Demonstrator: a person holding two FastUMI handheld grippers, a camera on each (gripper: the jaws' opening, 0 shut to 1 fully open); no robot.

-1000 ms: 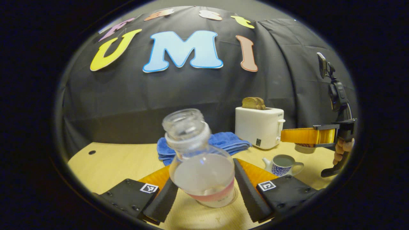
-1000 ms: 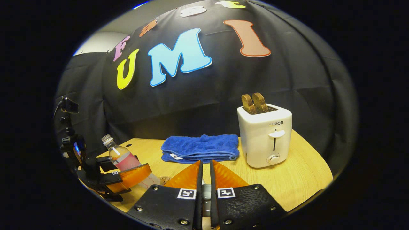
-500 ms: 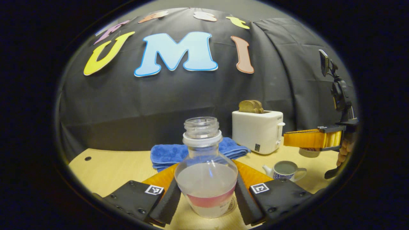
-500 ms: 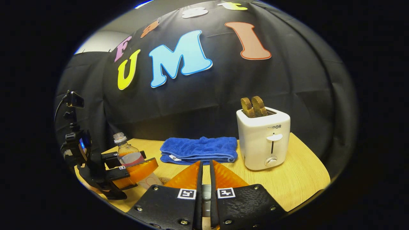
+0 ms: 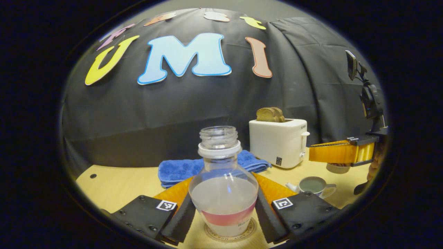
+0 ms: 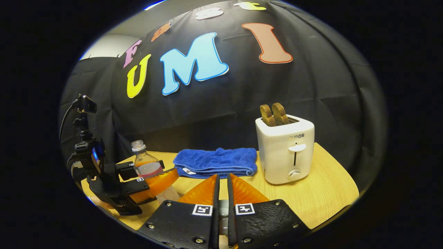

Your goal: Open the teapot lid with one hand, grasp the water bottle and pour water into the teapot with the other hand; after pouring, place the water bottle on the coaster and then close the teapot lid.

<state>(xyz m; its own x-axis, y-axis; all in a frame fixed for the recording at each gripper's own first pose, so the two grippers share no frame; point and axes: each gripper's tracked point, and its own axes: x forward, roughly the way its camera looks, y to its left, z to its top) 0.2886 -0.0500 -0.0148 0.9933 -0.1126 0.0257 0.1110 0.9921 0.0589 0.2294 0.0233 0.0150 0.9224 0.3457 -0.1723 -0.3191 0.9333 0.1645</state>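
Bottle (image 5: 224, 193) stands upright on our coaster (image 5: 228, 236), pinched between both fingers of our left gripper (image 5: 225, 211). Our right gripper (image 6: 221, 207) clamps the lid (image 6: 223, 211) above the open teapot (image 5: 313, 185) beside the toaster (image 5: 278, 141).

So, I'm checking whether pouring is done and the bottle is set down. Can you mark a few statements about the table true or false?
1. The water bottle stands upright on the coaster. True.
2. The bottle's cap is screwed on. False: its neck is open.
3. The lid sits on the teapot. False: the teapot is open with water inside, and the right hand-held gripper holds the teapot lid up beside it.
4. Bread sticks out of the toaster. True.
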